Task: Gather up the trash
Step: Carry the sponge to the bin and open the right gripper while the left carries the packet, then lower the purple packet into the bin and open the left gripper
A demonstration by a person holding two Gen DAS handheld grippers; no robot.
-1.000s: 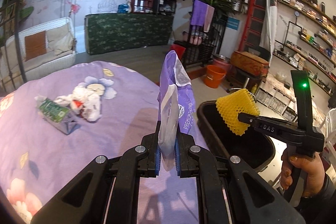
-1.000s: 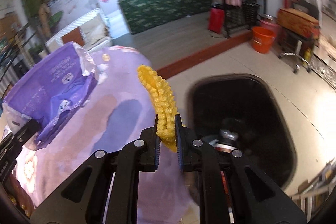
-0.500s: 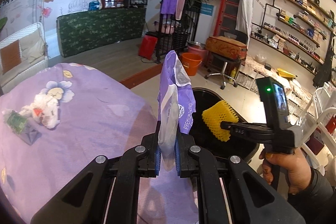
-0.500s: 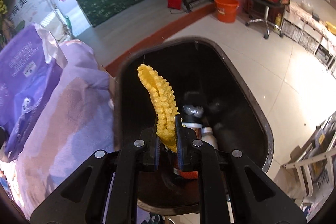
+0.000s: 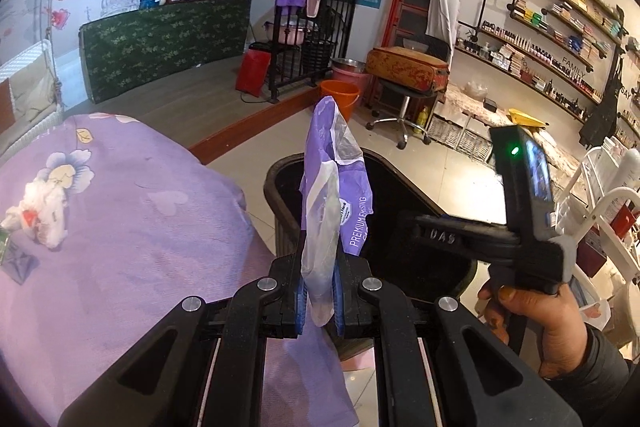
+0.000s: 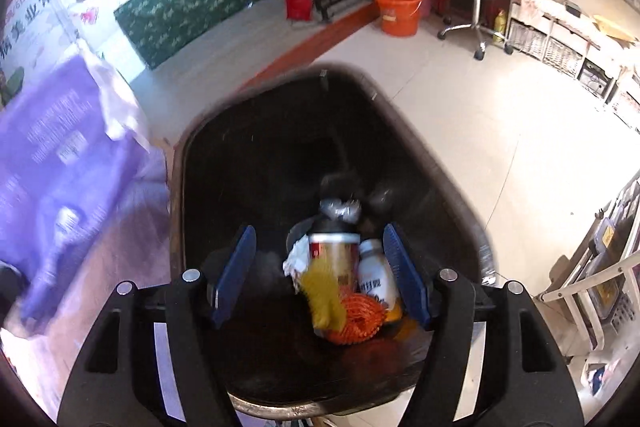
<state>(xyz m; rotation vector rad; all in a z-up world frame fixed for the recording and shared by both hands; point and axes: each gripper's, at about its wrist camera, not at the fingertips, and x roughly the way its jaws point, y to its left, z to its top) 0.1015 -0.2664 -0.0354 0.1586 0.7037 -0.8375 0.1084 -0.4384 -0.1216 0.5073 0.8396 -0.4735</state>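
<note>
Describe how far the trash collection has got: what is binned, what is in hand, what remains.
Done: the yellow foam net lies in the black bin with a can and bottle; the right claw has just opened, nothing between its pads. In hand: the left claw grips a purple wrapper. Left: crumpled trash on the purple cloth.

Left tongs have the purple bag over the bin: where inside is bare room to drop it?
The black bin is bare along its far end and its table-side wall. The crowding is at the near end: can, white bottle, yellow foam net, orange mesh. Right tongs hang open above that pile.
</note>
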